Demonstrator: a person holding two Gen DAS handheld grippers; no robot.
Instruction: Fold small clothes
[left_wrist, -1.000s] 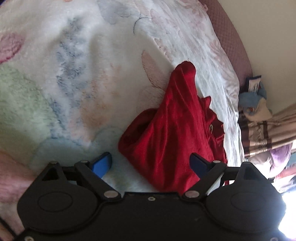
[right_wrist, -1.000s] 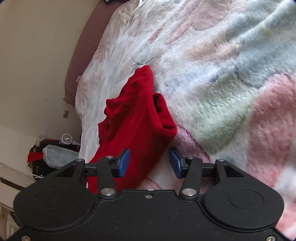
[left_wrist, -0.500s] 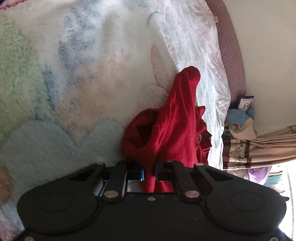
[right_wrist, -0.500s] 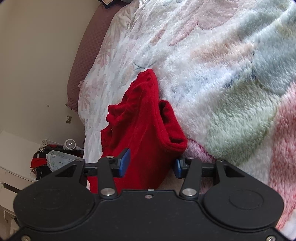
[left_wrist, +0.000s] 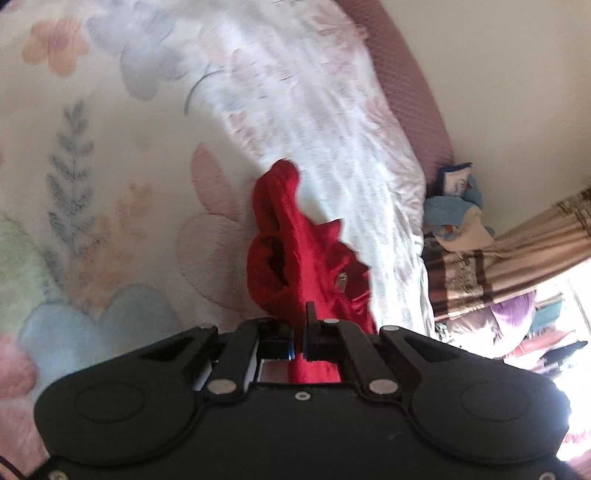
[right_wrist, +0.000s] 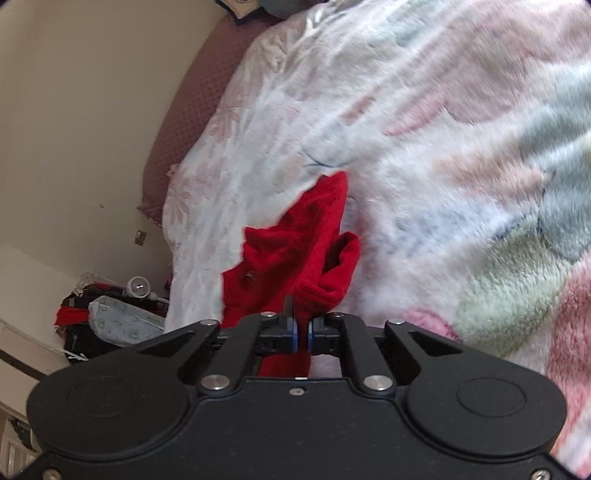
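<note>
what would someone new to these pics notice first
The bright red garment stands out first, bunched and stretched over the pastel floral fleece blanket that fills most of both views. Next, both black grippers: the left gripper and the right gripper are each shut on an edge of the red fabric. Clutter at the margins follows, a striped curtain and a pile of things on the floor.

Right gripper pinched on red garment, which hangs bunched over fleece blanket.
</note>
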